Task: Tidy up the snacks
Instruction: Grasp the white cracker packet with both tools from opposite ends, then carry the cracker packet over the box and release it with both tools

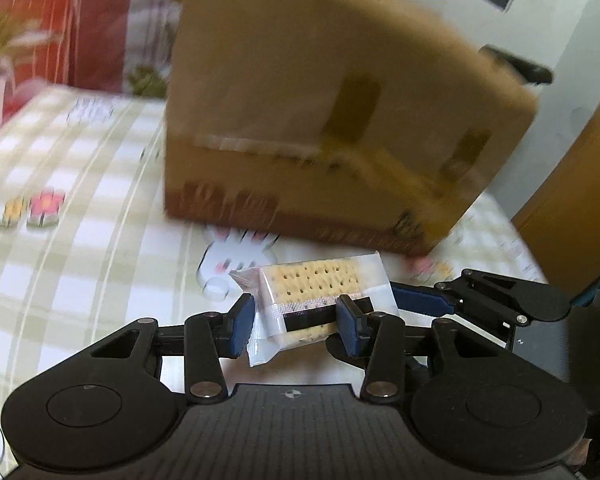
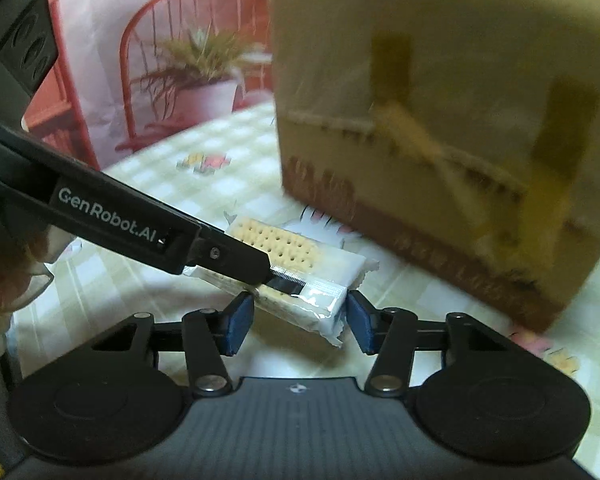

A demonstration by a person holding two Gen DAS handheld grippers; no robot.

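Note:
A clear-wrapped pack of crackers (image 1: 318, 300) with a black band is held between both grippers above the checked tablecloth. My left gripper (image 1: 296, 322) is shut on the pack near its black band. My right gripper (image 2: 298, 322) has its pads on either side of the pack's end (image 2: 300, 300), close to it or touching; I cannot tell which. The right gripper also shows in the left wrist view (image 1: 428, 300), and the left gripper's arm (image 2: 140, 228) crosses the right wrist view. A brown cardboard box (image 1: 332, 120) stands just behind the pack, blurred; it also shows in the right wrist view (image 2: 440, 120).
The table has a checked cloth (image 1: 60, 260) with small flower and cartoon prints. A red chair with a potted plant (image 2: 196, 72) shows on the backdrop behind the table. A wooden door edge (image 1: 580, 184) is at the right.

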